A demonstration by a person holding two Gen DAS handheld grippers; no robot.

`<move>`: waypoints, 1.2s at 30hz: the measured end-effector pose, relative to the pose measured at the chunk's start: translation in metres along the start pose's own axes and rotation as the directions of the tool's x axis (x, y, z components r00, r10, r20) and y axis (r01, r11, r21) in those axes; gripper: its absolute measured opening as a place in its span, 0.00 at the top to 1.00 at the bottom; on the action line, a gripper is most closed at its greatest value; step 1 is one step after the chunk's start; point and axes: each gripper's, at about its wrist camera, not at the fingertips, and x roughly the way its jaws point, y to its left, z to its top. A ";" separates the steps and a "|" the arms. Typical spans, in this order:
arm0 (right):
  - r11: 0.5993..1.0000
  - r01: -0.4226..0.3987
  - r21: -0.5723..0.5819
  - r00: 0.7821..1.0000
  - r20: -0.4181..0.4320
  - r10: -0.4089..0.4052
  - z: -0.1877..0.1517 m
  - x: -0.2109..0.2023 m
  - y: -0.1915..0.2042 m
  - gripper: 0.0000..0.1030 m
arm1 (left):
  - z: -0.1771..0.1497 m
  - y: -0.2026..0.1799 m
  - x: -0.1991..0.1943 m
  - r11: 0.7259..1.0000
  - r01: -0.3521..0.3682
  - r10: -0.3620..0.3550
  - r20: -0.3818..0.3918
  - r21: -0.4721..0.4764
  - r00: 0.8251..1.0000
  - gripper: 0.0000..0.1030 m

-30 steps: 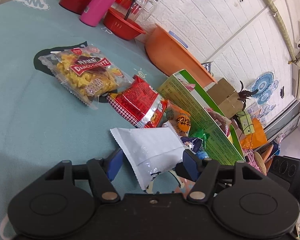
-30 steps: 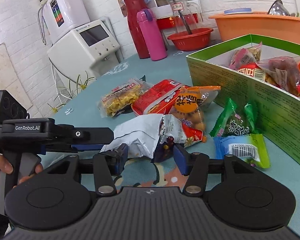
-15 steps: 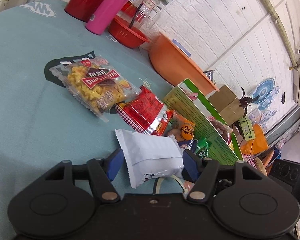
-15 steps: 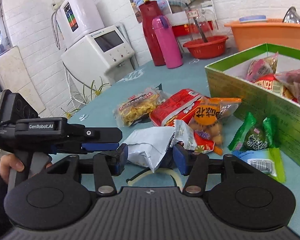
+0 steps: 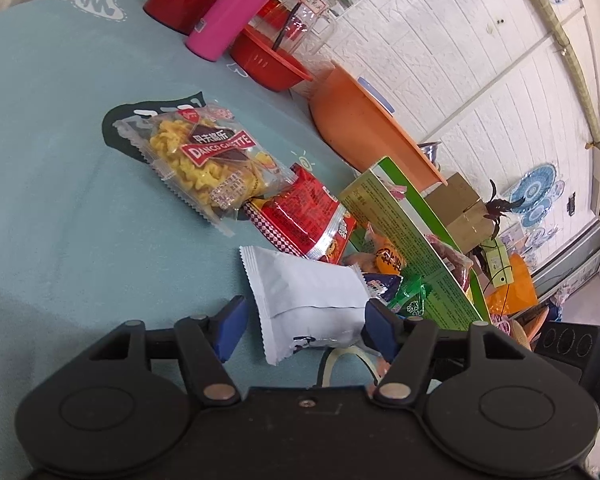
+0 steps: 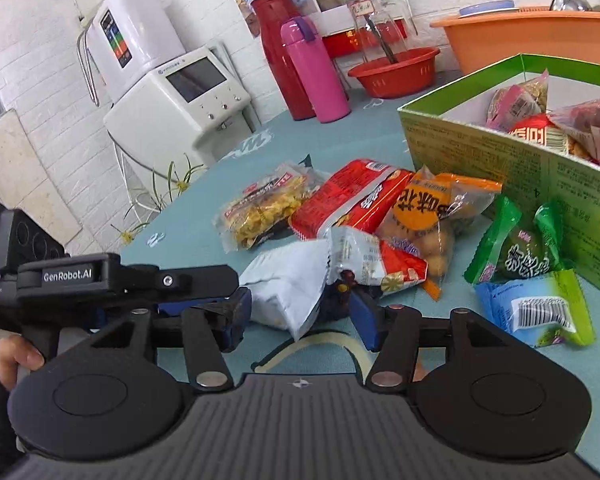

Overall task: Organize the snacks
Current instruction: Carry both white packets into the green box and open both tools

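A white snack bag [image 5: 307,300] lies on the teal tablecloth between the open fingers of my left gripper [image 5: 305,326]; it also shows in the right wrist view [image 6: 288,284]. My right gripper [image 6: 300,316] is open just behind the same bag, with the left gripper's body [image 6: 112,280] beside it. Beyond lie a yellow pasta-snack bag [image 5: 204,160], a red packet [image 5: 303,216], an orange-label bag [image 6: 423,220], a green packet [image 6: 519,252] and a blue-green packet [image 6: 539,312]. The green box [image 6: 519,160] at the right holds several snacks.
At the table's back stand a red thermos [image 6: 280,52], a pink bottle [image 6: 311,72], a red bowl [image 6: 395,68] and an orange basin [image 6: 539,36]. A white appliance [image 6: 172,92] stands off the table's left edge.
Both grippers have pulled back and risen slightly, so the snacks look farther off. The white bag stays between the left fingers. Both stay open.
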 end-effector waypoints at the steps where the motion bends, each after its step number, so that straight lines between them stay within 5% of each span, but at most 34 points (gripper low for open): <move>1: 1.000 -0.004 0.015 1.000 -0.001 0.004 0.002 0.001 -0.002 0.11 | 0.001 0.002 -0.001 1.000 0.003 -0.003 0.002 -0.012 1.000 0.00; 4: 0.999 -0.016 0.050 1.000 -0.016 0.017 0.005 0.009 -0.006 0.13 | 0.003 0.007 0.000 0.999 0.021 -0.021 0.005 -0.041 1.000 0.00; 6: 0.998 -0.023 0.063 0.999 -0.026 0.025 0.005 0.014 -0.008 0.31 | 0.003 0.006 0.002 0.999 0.024 -0.024 0.006 -0.040 1.000 0.00; 7: 0.997 -0.037 0.065 0.999 -0.030 0.039 0.004 0.017 -0.008 0.34 | 0.003 0.005 0.004 0.999 0.022 -0.022 -0.003 -0.033 1.000 0.07; 8: 0.996 -0.047 0.070 0.998 -0.033 0.049 0.003 0.020 -0.007 0.46 | 0.002 0.003 0.006 1.000 0.014 -0.014 -0.014 -0.026 1.000 0.24; 10: 0.997 -0.042 0.063 0.999 -0.028 0.044 0.001 0.019 -0.003 0.49 | -0.002 -0.004 0.006 0.999 -0.032 0.033 -0.012 0.003 0.999 0.53; 11: 0.998 -0.032 0.046 0.999 -0.025 0.033 0.000 0.016 0.000 0.54 | -0.004 -0.007 0.004 0.999 -0.034 0.035 -0.008 0.009 0.999 0.58; 22: 0.999 -0.006 -0.041 0.983 0.182 0.013 0.022 -0.051 0.016 0.56 | 0.012 -0.084 -0.014 0.981 0.057 -0.073 0.078 0.184 0.994 0.58; 28: 0.996 0.063 -0.058 0.958 0.283 -0.044 0.042 -0.081 0.002 0.56 | 0.032 -0.128 0.012 0.952 0.106 -0.128 0.058 0.286 0.990 0.57; 36: 0.987 0.161 -0.009 0.924 0.352 -0.148 0.065 -0.100 -0.041 0.56 | 0.053 -0.160 0.077 0.937 0.184 -0.190 -0.007 0.298 0.982 0.56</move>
